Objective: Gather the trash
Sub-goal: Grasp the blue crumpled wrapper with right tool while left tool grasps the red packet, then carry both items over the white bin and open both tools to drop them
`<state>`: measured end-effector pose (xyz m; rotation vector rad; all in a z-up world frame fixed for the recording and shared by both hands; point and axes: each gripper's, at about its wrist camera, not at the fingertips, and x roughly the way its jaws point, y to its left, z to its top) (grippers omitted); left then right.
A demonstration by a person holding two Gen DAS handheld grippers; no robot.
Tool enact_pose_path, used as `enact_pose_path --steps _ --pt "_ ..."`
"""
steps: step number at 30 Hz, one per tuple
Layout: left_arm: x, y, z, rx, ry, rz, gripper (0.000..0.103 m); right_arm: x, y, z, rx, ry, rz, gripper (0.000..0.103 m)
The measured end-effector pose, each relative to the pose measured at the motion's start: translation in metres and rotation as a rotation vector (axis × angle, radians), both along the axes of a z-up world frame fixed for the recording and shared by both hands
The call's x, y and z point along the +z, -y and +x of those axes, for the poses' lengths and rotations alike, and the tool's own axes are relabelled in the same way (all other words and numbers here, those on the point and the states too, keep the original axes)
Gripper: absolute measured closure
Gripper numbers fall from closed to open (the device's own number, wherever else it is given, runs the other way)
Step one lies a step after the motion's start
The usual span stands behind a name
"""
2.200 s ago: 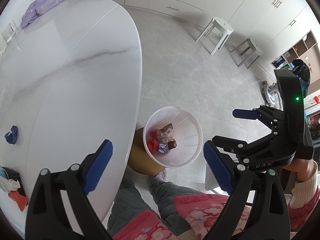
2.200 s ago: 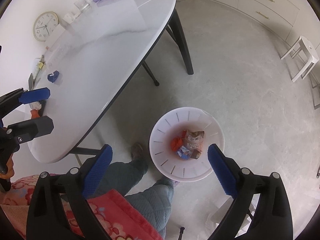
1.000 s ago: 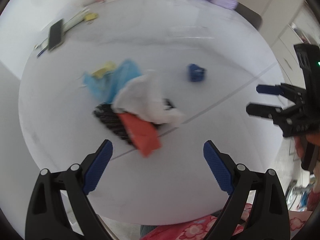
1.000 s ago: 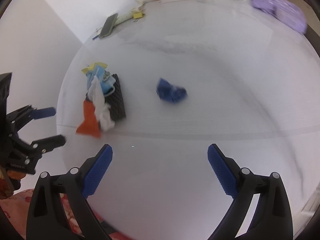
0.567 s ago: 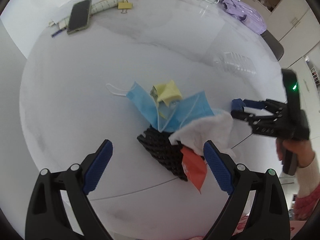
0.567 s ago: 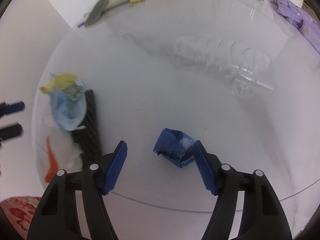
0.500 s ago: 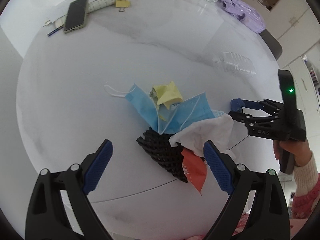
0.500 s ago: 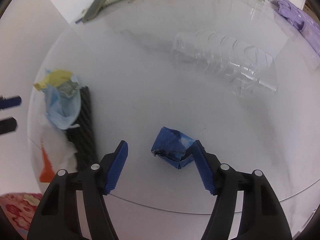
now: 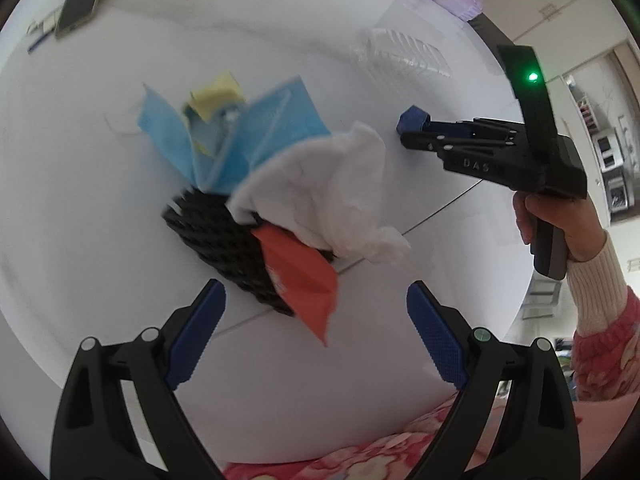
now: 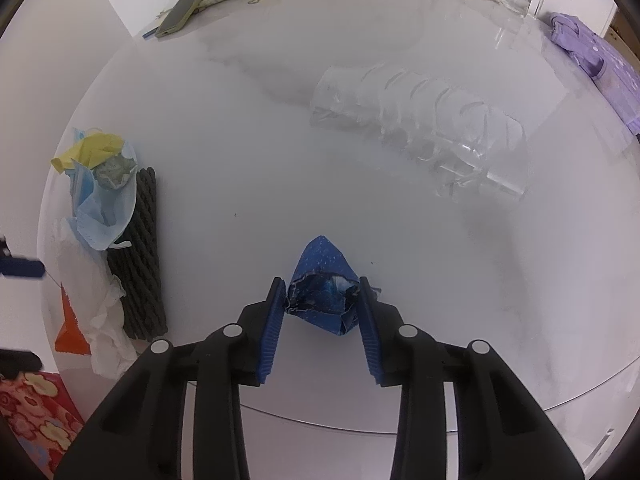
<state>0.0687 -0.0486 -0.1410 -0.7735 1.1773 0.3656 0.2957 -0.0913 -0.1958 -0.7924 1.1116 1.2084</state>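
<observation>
Blue pads of the right gripper (image 10: 322, 312) press against both sides of a crumpled blue wrapper (image 10: 324, 290) that sits on the white table (image 10: 280, 140), its peak poking forward past the fingertips. To this gripper's left lies a heap of trash: a white tissue (image 9: 320, 184), an orange scrap (image 9: 302, 280), a black woven piece (image 9: 224, 236) and blue face masks (image 9: 256, 140). That heap sits just ahead of the left gripper (image 9: 316, 328), whose jaws are spread wide and hold nothing.
</observation>
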Motion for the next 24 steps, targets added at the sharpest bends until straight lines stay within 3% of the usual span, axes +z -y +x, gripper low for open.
enact_pose_path --steps 4,9,13,19,24 --pt "-0.014 0.0 0.001 0.064 -0.007 -0.035 0.026 0.004 0.002 0.006 -0.035 -0.033 0.027 0.072" --pt "-0.034 -0.003 -0.003 0.123 -0.004 -0.106 0.047 0.025 0.019 0.011 -0.083 -0.082 0.09 0.072" --pt "-0.043 0.003 -0.003 0.144 -0.035 -0.104 0.067 0.041 0.037 0.009 -0.099 -0.1 0.123 0.072" --pt "-0.025 0.016 -0.01 0.151 -0.02 -0.056 0.068 0.063 0.075 0.001 -0.126 -0.163 0.183 0.072" --pt "0.001 0.044 -0.013 0.093 -0.028 0.005 0.068 0.078 0.116 -0.006 -0.133 -0.202 0.237 0.072"
